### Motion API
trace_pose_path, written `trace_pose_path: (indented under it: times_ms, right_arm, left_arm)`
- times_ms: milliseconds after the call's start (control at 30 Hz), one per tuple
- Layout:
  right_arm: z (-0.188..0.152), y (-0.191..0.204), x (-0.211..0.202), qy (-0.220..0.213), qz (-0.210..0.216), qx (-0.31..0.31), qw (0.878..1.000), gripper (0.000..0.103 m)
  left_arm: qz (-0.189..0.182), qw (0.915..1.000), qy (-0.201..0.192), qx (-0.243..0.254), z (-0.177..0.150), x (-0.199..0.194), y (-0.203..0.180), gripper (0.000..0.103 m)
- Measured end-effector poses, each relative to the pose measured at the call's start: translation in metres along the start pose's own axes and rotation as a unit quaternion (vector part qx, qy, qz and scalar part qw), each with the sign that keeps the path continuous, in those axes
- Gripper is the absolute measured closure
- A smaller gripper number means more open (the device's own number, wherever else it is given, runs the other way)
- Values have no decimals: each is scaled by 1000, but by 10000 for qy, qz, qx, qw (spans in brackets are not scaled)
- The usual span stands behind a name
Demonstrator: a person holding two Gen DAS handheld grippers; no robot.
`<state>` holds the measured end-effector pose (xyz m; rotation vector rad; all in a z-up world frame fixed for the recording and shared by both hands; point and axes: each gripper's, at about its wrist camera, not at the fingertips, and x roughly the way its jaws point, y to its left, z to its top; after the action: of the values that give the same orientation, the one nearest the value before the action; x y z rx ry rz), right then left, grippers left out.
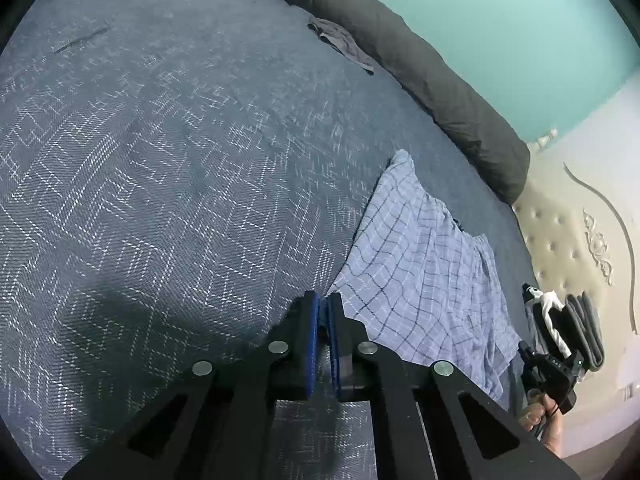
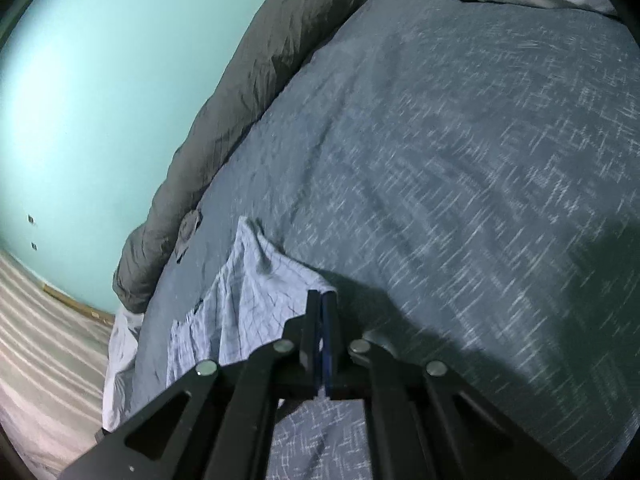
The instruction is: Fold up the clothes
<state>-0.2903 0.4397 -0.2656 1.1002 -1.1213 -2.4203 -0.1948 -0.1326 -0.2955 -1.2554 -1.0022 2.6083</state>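
Observation:
A light blue checked garment [image 1: 420, 264] lies on the dark blue patterned bedspread [image 1: 160, 160]. My left gripper [image 1: 322, 301] is shut, its blue pads pinching the garment's near left corner. In the right wrist view the same checked garment [image 2: 248, 300] is rumpled and pulled up at one corner. My right gripper [image 2: 322, 296] is shut on that corner, and its shadow falls on the bedspread [image 2: 460, 140]. At the right edge of the left wrist view a person's hand [image 1: 538, 414] holds the body of the other gripper.
A rolled dark grey duvet [image 1: 420, 60] runs along the teal wall, with a small grey garment [image 1: 344, 42] beside it. A stack of folded clothes [image 1: 576, 328] sits by the cream tufted headboard [image 1: 560, 232]. A striped floor [image 2: 40, 340] lies past the bed's edge.

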Motion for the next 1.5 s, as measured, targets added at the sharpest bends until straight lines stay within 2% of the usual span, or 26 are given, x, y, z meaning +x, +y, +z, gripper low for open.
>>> trace_pose_path:
  times_ms: [133,400,667,833,900,1000,1067,1167,1333,1467,1500]
  right_arm:
    - [5,-13,-2,-91,-88,240,9996,102]
    - [13,-17,1,-273,-103,331,9990,102]
    - [12,-22,5,-97,-432,509,9977,99]
    - [9,1,-3,-145,-504,220,9984,97]
    - [-1,16,-1,49,-313,137,9994,93]
    - [-23,34,14,590,62,73,9982,72]
    - [-42,49,26,977,256,-45,9949,72]
    - [-62,60,40,1325,371,-112,9904,72]
    - [-78,64,53,1581,351,-138,9867,72]
    - [-83,69,65,1611,381,-212,9860,73]
    - [-83,69,67,1619,434,-205,9856,78]
  left_arm:
    - [-12,10000,7,32,0,1,-3,98]
    - [15,10000,-9,1,1,1,-1,98]
    - [116,9998,-145,50,4,-8,-5,98]
    - [141,9996,-218,81,6,-16,-6,94]
    - [157,9996,-212,75,7,-17,-6,91]
    - [132,9996,-218,102,6,-19,-13,89]
    - [100,9995,-231,200,5,-22,-20,87]
    - [80,9992,-257,283,5,-24,-29,83]
    - [28,9992,-244,308,5,-21,-37,80]
    - [28,9994,-183,307,3,-16,-39,80]
    - [35,9994,-176,303,2,-15,-39,80]
